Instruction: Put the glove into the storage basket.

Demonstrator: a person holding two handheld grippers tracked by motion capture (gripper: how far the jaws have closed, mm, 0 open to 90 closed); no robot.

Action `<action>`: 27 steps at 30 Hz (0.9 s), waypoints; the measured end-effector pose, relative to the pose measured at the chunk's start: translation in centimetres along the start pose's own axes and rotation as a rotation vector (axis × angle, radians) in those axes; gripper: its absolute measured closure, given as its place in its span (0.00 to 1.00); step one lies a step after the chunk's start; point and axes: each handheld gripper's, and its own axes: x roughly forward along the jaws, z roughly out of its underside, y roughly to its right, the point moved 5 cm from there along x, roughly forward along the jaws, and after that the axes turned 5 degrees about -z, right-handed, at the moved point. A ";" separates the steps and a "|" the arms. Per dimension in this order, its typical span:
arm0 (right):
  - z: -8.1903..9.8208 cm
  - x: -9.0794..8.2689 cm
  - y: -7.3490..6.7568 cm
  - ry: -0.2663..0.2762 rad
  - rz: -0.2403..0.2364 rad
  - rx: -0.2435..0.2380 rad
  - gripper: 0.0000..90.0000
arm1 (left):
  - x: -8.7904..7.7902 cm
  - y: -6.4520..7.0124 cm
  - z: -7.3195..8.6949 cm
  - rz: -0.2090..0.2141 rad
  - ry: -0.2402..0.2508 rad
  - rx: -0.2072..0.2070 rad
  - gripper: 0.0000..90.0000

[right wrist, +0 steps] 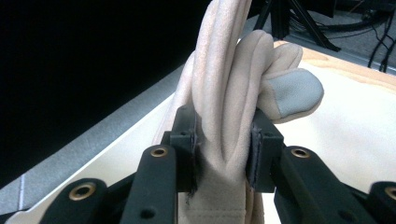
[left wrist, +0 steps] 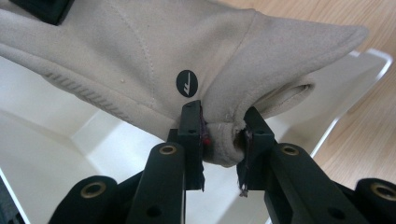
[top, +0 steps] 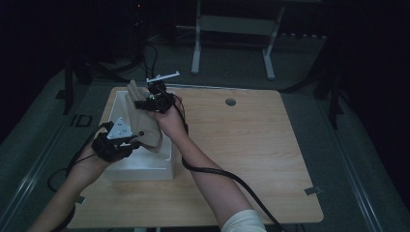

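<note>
- Nearest you, your left gripper sits over the near part of the white box. Its jaws are pinched almost together on a bunched fold at the cuff end of the beige glove; in the left gripper view that fold is squeezed tight between the pads, with the small black logo just above.
- Between your hands, the glove hangs stretched over the open box, above the pale interior and not resting on the bottom as far as I can tell.
- Farther out, your right gripper holds the finger end. The right gripper view shows its jaws closed on the gathered glove fingers, a little wider apart than the left pair because the bundle is thicker; one fingertip with a grey patch pokes out beyond the jaws.
- Beyond that, the wooden table lies bare, with a round grommet near its far edge.
- Progress, as I judge it: you have the glove secured at both ends and positioned over the box, so the grasp and carry look done. What remains is lowering it inside, letting go with both tongs, and pulling your hands clear of the walls.
</note>
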 end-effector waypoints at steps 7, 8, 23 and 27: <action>1.1 0.9 0.2 -0.050 0.021 -0.004 0.76 | 0.6 0.6 0.9 0.008 -0.011 -0.031 0.83; 1.2 1.0 0.2 -0.059 0.024 -0.006 0.76 | 0.7 0.7 1.0 0.008 -0.015 -0.034 0.83; 2.6 3.2 0.4 -0.205 0.092 -0.025 0.76 | 3.1 1.9 2.5 -0.031 -0.077 -0.112 0.83; 2.6 3.7 0.5 -0.222 0.102 -0.021 0.76 | 3.5 1.9 2.7 -0.031 -0.070 -0.118 0.82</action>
